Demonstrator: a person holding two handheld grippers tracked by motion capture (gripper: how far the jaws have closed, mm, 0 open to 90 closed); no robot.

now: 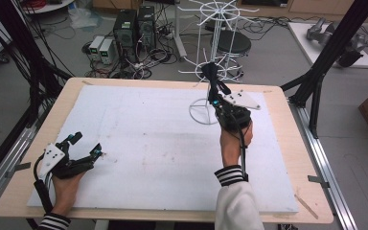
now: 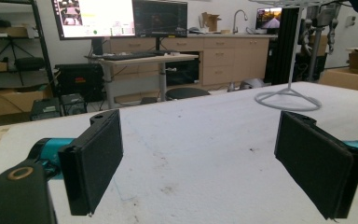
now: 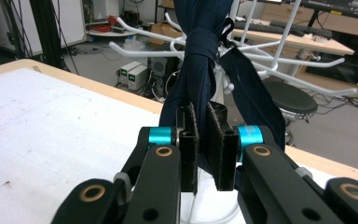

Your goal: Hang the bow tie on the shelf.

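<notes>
A dark navy cloth (image 3: 198, 56), knotted near its top, hangs from a white wire rack (image 3: 135, 50) at the back right of the table. My right gripper (image 3: 204, 113) is shut on the lower part of this cloth, and its black pads pinch the fabric between them. From above, the right gripper (image 1: 219, 103) is raised beside the rack's post, with the cloth (image 1: 210, 72) rising from it. The rack's ring base (image 1: 199, 115) rests on the white board. My left gripper (image 1: 87, 143) lies low at the front left, open, with nothing between its pads (image 2: 95, 163).
A white foam board (image 1: 148, 143) covers most of the wooden table (image 1: 278, 96). Black frame posts (image 1: 323, 62) stand at the table's right and left. Computer boxes, cables and a round stool (image 1: 232, 43) sit on the floor behind the table.
</notes>
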